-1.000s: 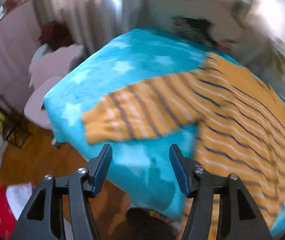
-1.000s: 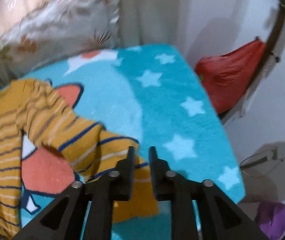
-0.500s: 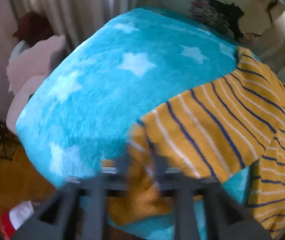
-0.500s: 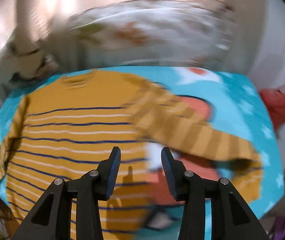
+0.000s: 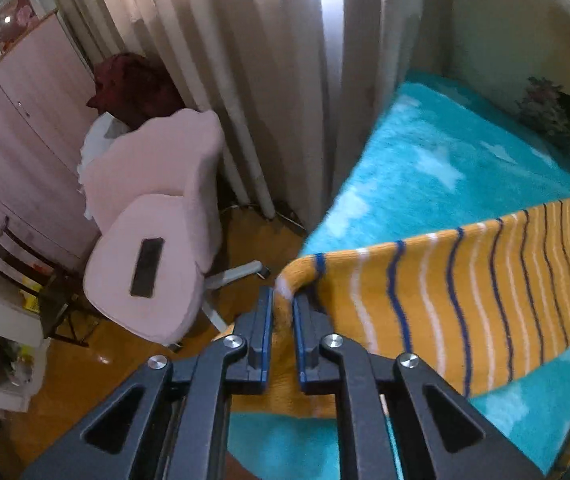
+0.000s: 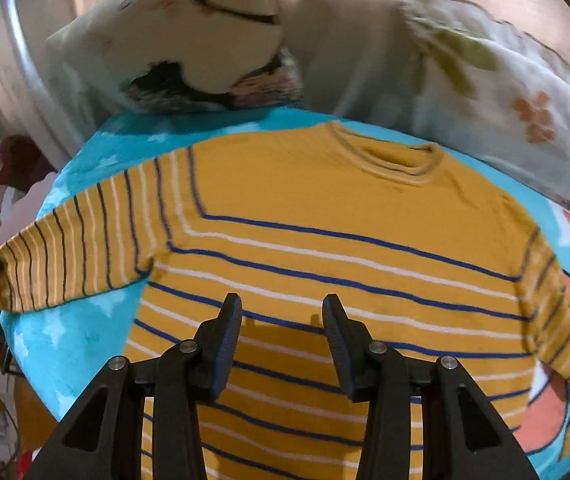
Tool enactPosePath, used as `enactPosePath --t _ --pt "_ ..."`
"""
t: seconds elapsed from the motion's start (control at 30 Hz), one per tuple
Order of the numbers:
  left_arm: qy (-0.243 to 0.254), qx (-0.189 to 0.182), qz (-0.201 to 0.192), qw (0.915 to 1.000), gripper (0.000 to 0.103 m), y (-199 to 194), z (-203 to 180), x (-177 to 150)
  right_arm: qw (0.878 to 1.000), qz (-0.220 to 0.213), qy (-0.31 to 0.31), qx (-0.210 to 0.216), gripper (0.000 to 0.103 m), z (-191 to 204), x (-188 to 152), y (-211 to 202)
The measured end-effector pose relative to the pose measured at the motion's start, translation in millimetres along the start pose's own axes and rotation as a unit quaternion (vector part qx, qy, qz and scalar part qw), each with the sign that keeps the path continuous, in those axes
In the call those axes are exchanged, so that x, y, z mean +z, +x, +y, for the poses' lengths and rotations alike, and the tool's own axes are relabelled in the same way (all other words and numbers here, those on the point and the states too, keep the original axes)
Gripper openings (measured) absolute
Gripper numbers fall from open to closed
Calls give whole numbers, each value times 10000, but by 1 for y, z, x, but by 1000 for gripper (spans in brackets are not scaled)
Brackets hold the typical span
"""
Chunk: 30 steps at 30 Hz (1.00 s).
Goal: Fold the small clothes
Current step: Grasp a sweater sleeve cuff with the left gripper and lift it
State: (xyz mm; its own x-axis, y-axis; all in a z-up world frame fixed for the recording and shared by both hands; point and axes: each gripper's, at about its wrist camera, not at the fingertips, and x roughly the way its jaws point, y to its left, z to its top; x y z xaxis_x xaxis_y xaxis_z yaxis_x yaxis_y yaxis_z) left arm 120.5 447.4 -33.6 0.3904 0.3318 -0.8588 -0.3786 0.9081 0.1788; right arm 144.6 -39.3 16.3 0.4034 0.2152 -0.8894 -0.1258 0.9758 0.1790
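Note:
A small mustard-yellow sweater (image 6: 325,216) with blue and white stripes lies flat, neck away from me, on a turquoise star blanket (image 6: 69,332). My left gripper (image 5: 283,300) is shut on the cuff of its left sleeve (image 5: 465,304) and holds the sleeve lifted off the blanket (image 5: 425,168) at the bed's edge. In the right wrist view that sleeve (image 6: 73,256) stretches out to the left. My right gripper (image 6: 281,312) is open and empty, above the sweater's lower middle. The other sleeve (image 6: 557,312) lies angled down at the right.
Pillows (image 6: 189,40) and a floral quilt (image 6: 485,80) lie at the bed's far side. A pink chair (image 5: 157,240) with a phone on its seat stands on the wood floor left of the bed, near curtains (image 5: 245,60) and a pink wardrobe (image 5: 13,140).
My left gripper went from open to shut on the left sleeve cuff and lifted it. My right gripper let go of the right sleeve, opened, and swung over the sweater's body.

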Motion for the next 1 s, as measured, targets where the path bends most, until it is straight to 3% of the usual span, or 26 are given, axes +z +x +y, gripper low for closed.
enactPosePath --t 0.13,0.27,0.37,0.53,0.67,0.8,0.87,1.0 --pt "-282 4 -111 9995 21 -6 17 1 9997 57 -125 177 46 16 5 7" --pt "-956 -364 -83 9947 30 -11 56 -3 9982 90 -389 455 46 42 11 12" --pt "-1492 -681 -26 9865 42 -19 78 -16 9948 32 -675 764 46 73 15 13" --pt "-2156 -1584 368 9628 43 -17 85 -45 9914 18 -852 995 46 101 9 13" --pt "-2417 -2279 696 9406 43 -6 63 -66 9922 141 -743 988 46 94 -1 17" --pt "-2393 -2465 856 9352 45 12 40 -65 9946 204 -417 932 46 72 -8 16" --pt "-2466 -2433 663 9357 58 15 34 -56 9958 177 -218 876 46 58 -9 12" --pt "-2561 -2371 539 9356 64 24 30 -40 9978 78 112 648 47 33 -14 0"
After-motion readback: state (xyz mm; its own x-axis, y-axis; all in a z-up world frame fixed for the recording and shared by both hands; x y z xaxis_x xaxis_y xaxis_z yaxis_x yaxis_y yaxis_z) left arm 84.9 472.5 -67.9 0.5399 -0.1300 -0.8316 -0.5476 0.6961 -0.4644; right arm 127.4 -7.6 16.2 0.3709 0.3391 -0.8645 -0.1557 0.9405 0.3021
